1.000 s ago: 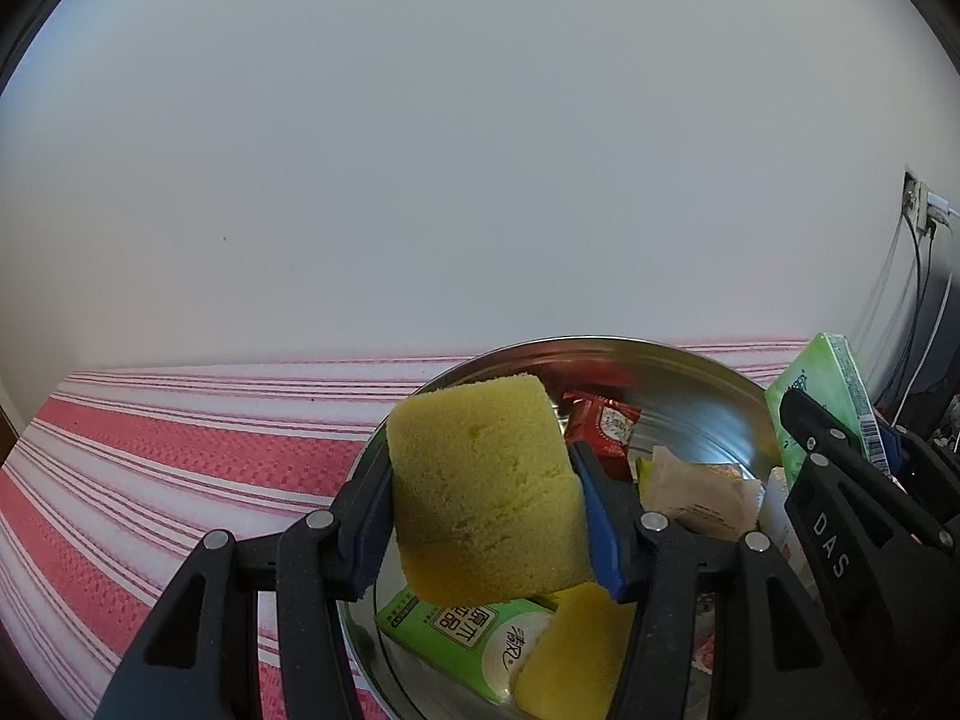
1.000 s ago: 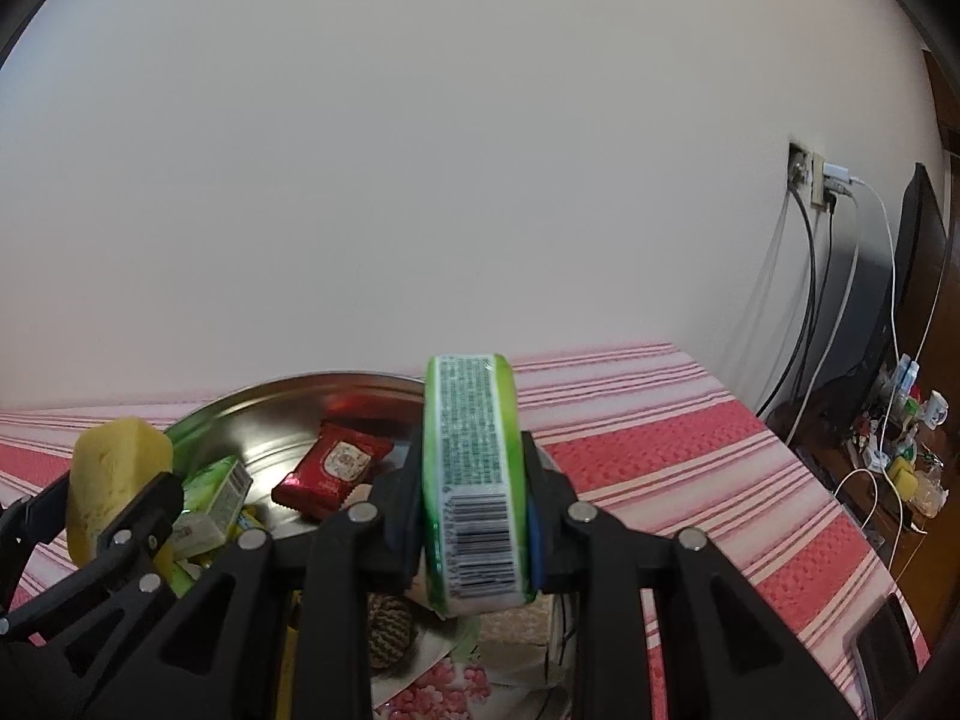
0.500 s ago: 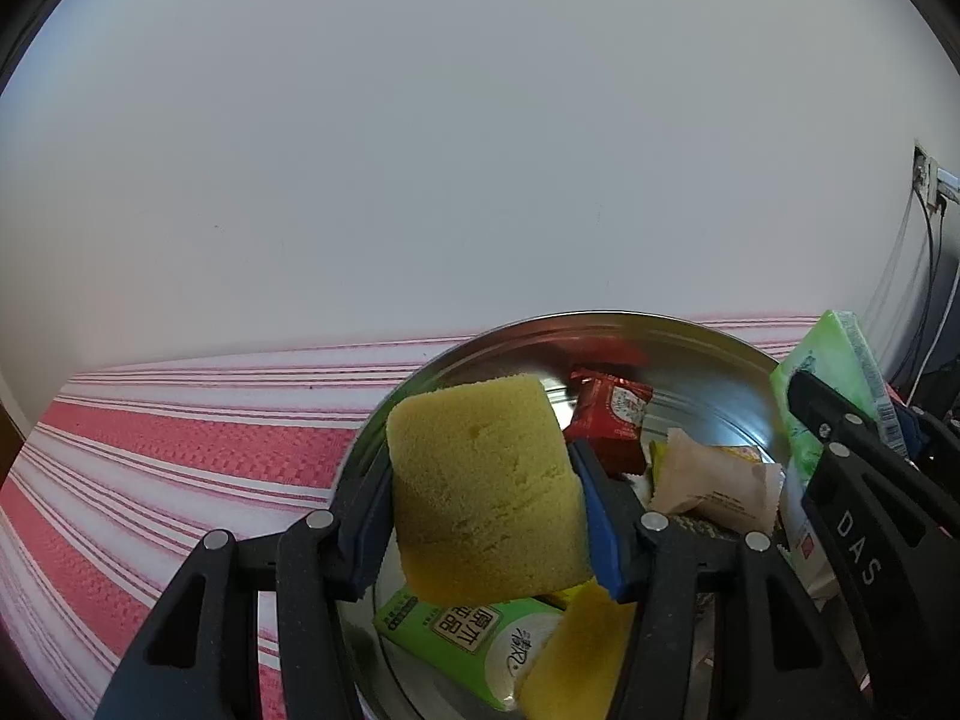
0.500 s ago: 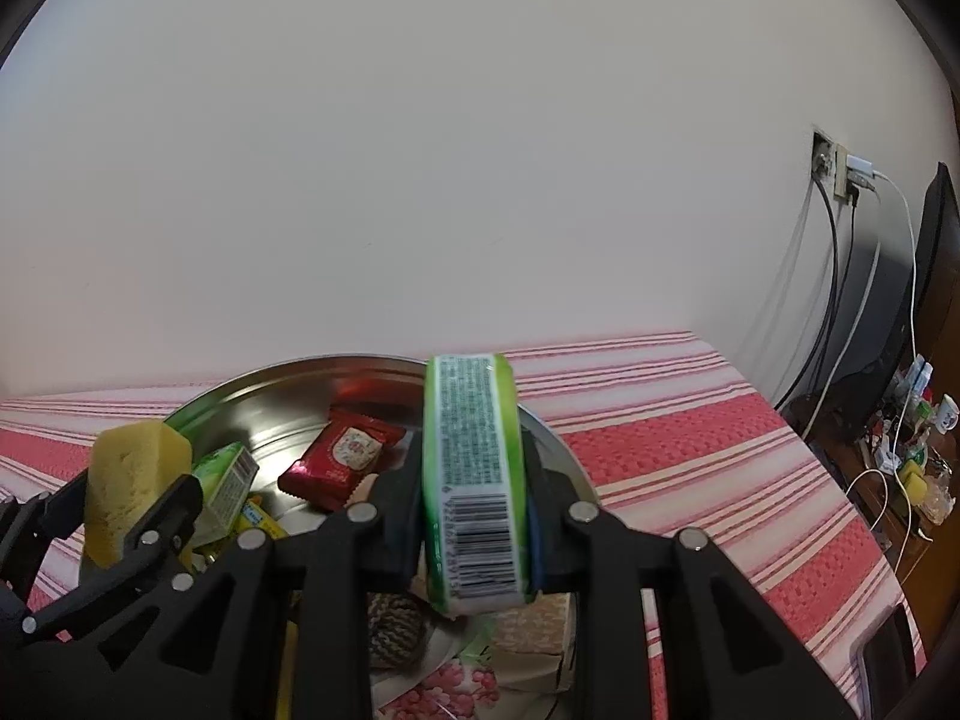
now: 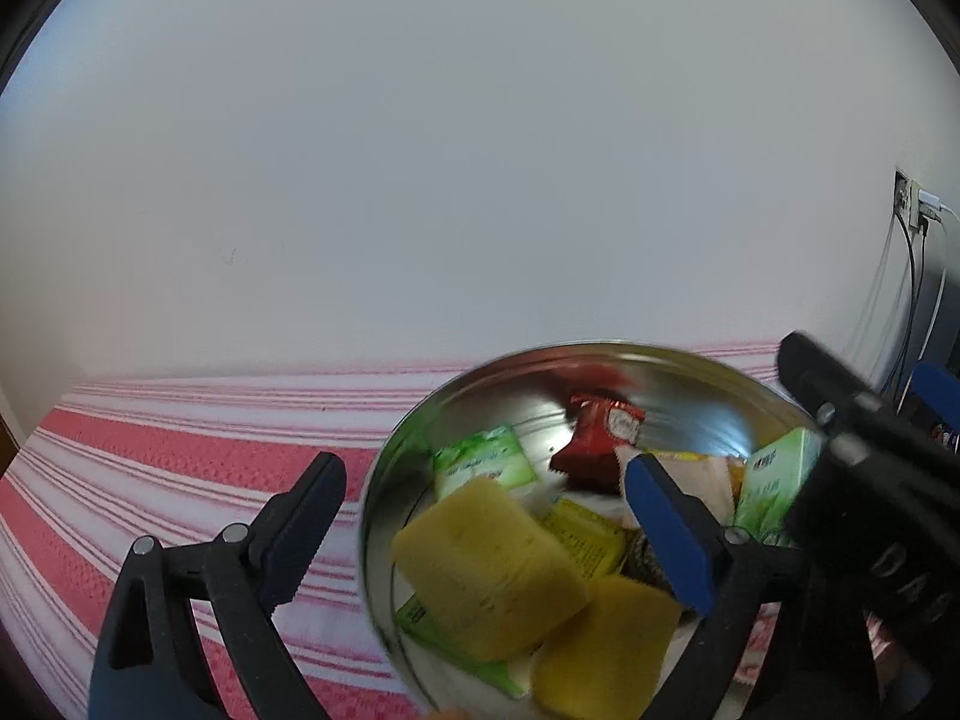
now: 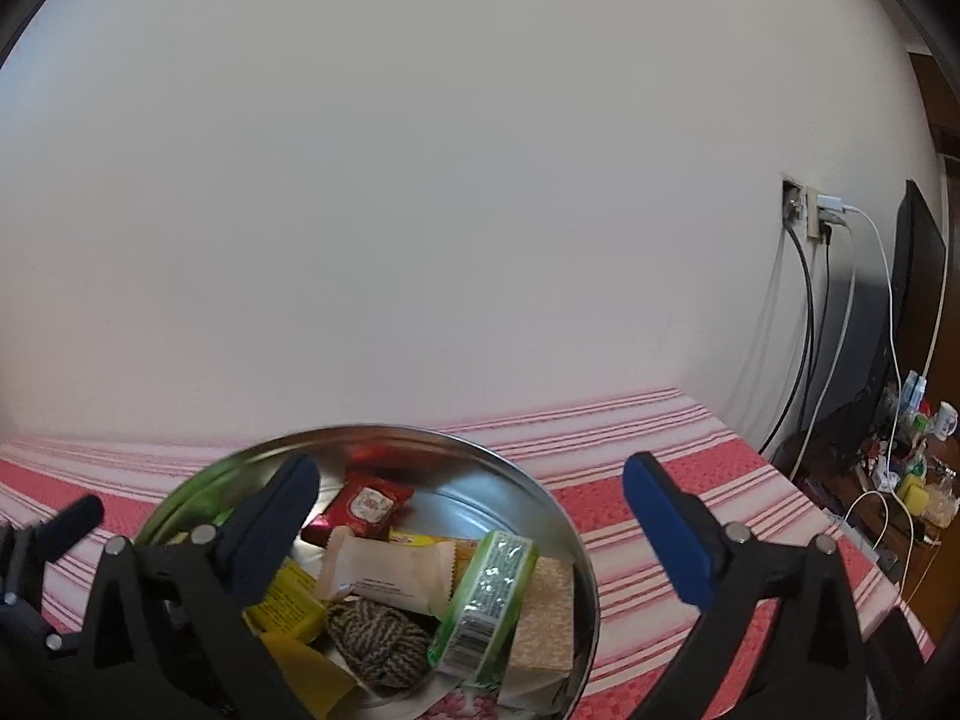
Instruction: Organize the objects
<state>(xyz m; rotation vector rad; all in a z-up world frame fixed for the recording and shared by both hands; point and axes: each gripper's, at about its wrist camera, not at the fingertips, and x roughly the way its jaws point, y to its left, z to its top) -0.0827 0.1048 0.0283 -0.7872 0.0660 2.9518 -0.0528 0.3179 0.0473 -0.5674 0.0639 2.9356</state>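
Left tool [image 5: 480,498]: jaws just sprung wide, gripping nothing.
Yellow sponge [image 5: 489,567]: loose below it, in the metal bowl [image 5: 384,480].
Right tool [image 6: 474,495]: jaws likewise just opened, empty.
Green packet [image 6: 483,600]: tilted among the snacks in the bowl.
Bowl: on striped red cloth [image 6: 660,468].

Premises are presenting as a lived-in room of a home. A red-and-white striped cloth [image 6: 648,468] is covering the work surface against a plain white wall [image 6: 420,180]. A wall socket [image 6: 807,210] is feeding several cables [image 6: 804,324] trailing down beside a dark monitor [image 6: 912,276]. A side surface is carrying cluttered bottles and small household items [image 6: 912,438].
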